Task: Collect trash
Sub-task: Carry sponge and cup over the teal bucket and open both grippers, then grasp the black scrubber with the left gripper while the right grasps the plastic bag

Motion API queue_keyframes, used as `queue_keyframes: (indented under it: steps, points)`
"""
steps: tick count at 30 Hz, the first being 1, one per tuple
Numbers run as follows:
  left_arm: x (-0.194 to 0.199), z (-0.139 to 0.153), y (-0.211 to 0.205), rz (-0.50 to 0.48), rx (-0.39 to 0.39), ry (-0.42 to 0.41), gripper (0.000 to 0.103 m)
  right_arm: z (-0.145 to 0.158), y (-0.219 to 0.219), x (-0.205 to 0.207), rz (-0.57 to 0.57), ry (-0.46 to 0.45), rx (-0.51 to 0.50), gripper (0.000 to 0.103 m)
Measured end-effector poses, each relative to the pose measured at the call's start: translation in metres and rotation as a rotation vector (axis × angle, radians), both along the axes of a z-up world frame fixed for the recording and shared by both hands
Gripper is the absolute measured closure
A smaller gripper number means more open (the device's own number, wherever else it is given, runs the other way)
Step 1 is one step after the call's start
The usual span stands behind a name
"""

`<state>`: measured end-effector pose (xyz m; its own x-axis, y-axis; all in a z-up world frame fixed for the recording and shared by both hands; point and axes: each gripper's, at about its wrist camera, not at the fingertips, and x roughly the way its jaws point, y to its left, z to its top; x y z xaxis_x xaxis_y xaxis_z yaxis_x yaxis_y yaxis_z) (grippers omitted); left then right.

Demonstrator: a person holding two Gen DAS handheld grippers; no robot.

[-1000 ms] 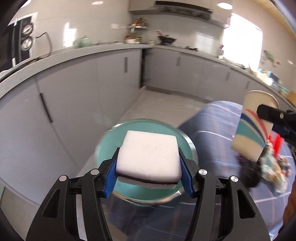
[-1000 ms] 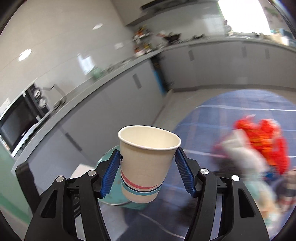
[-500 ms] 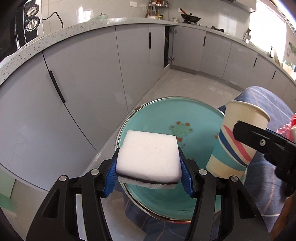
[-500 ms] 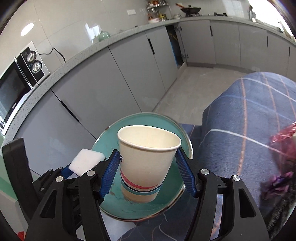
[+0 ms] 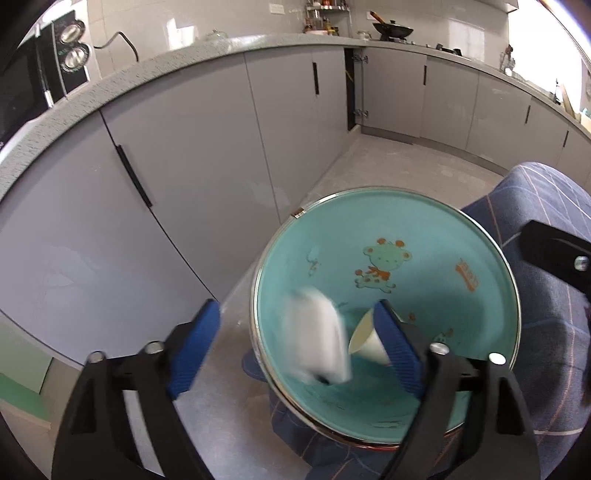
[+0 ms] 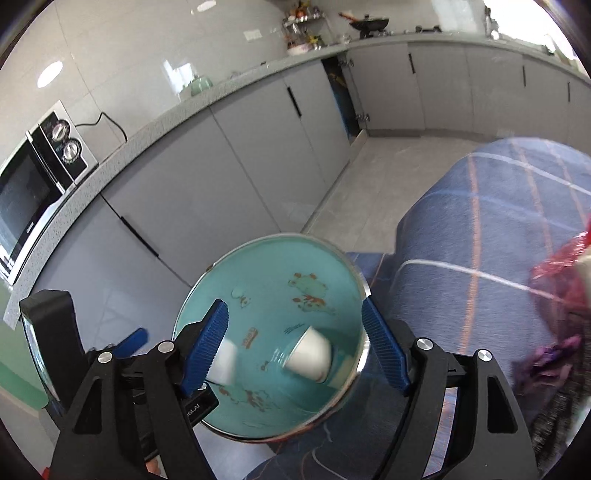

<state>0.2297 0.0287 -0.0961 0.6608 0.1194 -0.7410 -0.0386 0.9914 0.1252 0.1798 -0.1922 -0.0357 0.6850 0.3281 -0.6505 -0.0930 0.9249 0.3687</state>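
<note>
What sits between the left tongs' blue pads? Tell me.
The falling white sponge, blurred, untouched as the jaws open, with the teal basin behind; the left wrist view shows it.

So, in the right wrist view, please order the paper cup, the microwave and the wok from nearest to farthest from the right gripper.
1. Paper cup: lying in the teal basin, just beyond the right gripper, whose jaws are opening with nothing pressed between them.
2. Microwave: on the counter, far left.
3. Wok: on the back counter, top of the view.
</note>
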Motion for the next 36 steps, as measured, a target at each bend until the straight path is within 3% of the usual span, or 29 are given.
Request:
queue_keyframes:
  steps: [2,8,17,26,36]
  points:
    - [-0.005,0.006,0.0,0.015,0.005,-0.02,0.005,0.007,-0.006,-0.01,-0.028,-0.035,-0.016,0.02]
    - [-0.02,0.021,-0.008,-0.001,-0.016,-0.048,0.006,0.021,-0.03,-0.042,-0.109,-0.11,-0.085,0.015]
    - [-0.048,0.034,-0.04,-0.083,-0.045,-0.069,0.006,0.013,-0.056,-0.065,-0.171,-0.063,-0.129,0.012]
    - [-0.072,0.041,-0.078,-0.186,-0.063,-0.09,0.006,0.019,-0.086,-0.096,-0.241,-0.084,-0.132,0.012]
    - [-0.085,0.028,-0.126,-0.303,-0.097,-0.052,0.006,0.007,-0.142,-0.149,-0.339,-0.084,-0.202,0.014]
